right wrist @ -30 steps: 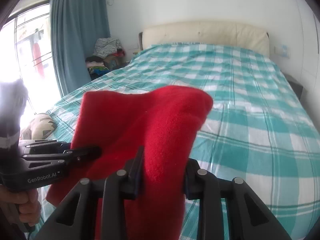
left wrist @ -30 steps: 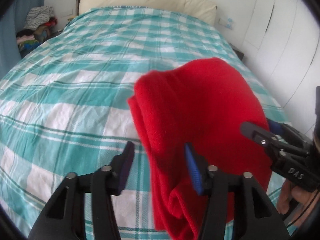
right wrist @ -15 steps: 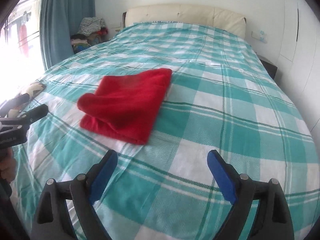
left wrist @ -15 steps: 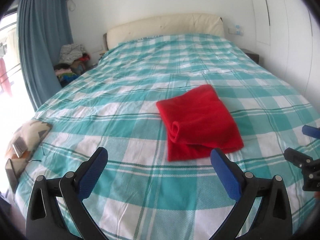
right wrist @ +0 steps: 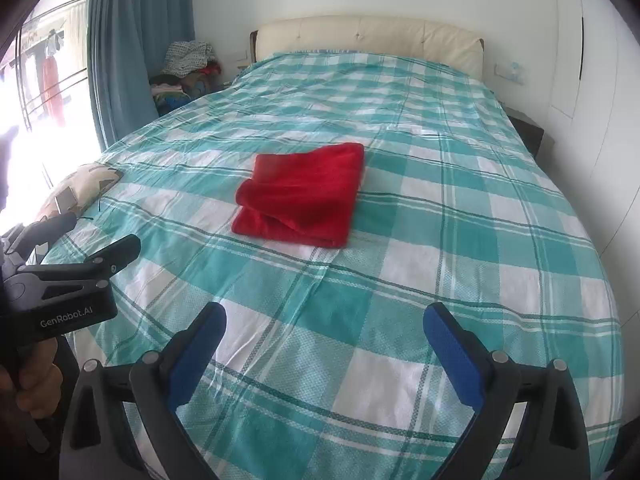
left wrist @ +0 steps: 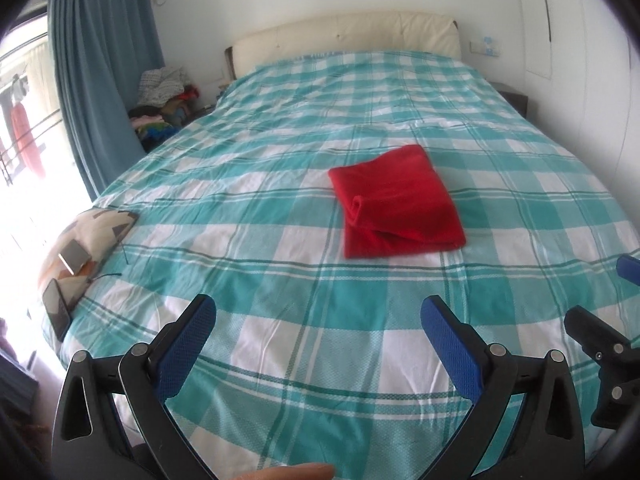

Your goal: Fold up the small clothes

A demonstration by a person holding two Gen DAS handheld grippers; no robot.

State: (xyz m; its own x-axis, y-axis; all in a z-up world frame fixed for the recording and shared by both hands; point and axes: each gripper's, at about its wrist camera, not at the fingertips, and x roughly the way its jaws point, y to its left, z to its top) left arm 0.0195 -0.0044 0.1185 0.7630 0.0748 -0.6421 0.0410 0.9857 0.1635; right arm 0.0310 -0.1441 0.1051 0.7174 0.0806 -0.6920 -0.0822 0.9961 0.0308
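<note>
A red garment lies folded in a thick rectangle on the teal-and-white checked bed, a rolled fold showing at its near left edge. My left gripper hovers over the near part of the bed, well short of the garment, open wide with nothing between its blue pads. My right gripper is equally far back from the garment; its jaws are opening and hold nothing. Each gripper shows at the edge of the other's view, the left gripper held by a hand.
A patterned pillow with two phones on it lies at the bed's left edge. A pile of clothes sits by the blue curtain. A cream headboard is at the far end, white wardrobe doors on the right.
Both grippers let go of the red garment, opened wide and pulled back toward the foot of the bed. The garment now lies folded on the cover.
</note>
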